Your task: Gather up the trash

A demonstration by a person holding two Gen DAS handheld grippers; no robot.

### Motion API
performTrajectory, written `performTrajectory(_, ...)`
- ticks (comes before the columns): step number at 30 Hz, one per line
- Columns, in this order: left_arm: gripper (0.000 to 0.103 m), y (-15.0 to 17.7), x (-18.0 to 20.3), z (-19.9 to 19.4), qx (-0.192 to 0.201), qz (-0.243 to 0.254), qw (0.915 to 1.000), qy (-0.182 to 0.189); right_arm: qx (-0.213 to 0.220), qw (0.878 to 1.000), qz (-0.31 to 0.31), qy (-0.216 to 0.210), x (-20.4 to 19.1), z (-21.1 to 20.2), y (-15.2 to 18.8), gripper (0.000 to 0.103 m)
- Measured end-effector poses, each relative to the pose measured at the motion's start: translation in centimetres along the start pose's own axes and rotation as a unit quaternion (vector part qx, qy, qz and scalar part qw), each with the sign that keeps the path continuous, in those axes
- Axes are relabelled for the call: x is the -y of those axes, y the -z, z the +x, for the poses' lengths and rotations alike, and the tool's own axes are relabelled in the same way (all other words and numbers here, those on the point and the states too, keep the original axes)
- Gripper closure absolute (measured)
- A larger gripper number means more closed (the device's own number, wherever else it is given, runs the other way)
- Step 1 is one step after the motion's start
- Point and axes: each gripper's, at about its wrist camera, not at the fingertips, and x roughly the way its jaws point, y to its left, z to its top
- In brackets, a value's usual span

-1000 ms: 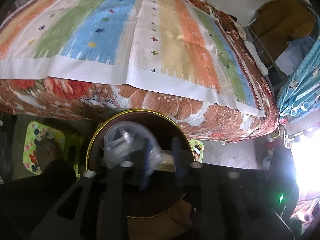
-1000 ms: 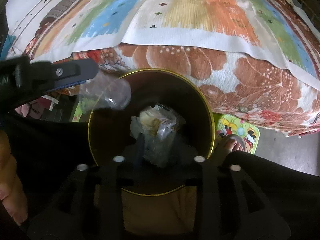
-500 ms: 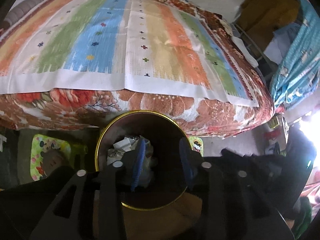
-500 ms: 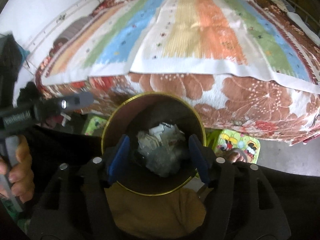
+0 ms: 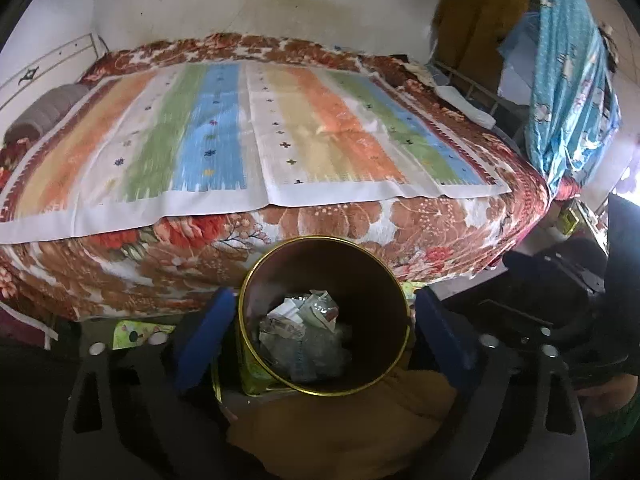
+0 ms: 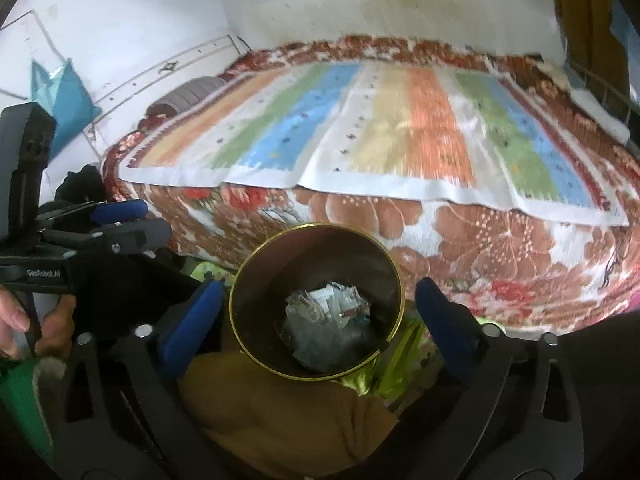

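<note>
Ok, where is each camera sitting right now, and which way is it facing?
Left wrist: on the left hand-held gripper, angled down into the gold-rimmed bin beside the bed; its own blue pads, wide open and empty, just opened.
Right wrist: on the right hand-held gripper, same downward look; its open, empty pads, just opened, plus the left hand-held gripper and a hand at left.
Shared: bin, trash inside, striped cloth.
</note>
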Motion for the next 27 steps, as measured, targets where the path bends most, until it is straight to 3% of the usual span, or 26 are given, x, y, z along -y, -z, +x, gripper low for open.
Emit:
performTrajectory(6, 0.006, 1.2, -0.3, -0.9, 0.024, -0.006, 0.9993, -0.028, 0.028, 1.000, 0.000, -0.010, -0.4, -1.4, 0.6, 0.009)
performTrajectory(27, 0.006, 1.4, 0.4, -0.3, 0.014, -0.006, 0.9999, 0.005, 0.032, 0.999, 0.006, -0.038, -0.5, -1.2, 0.9, 0.009)
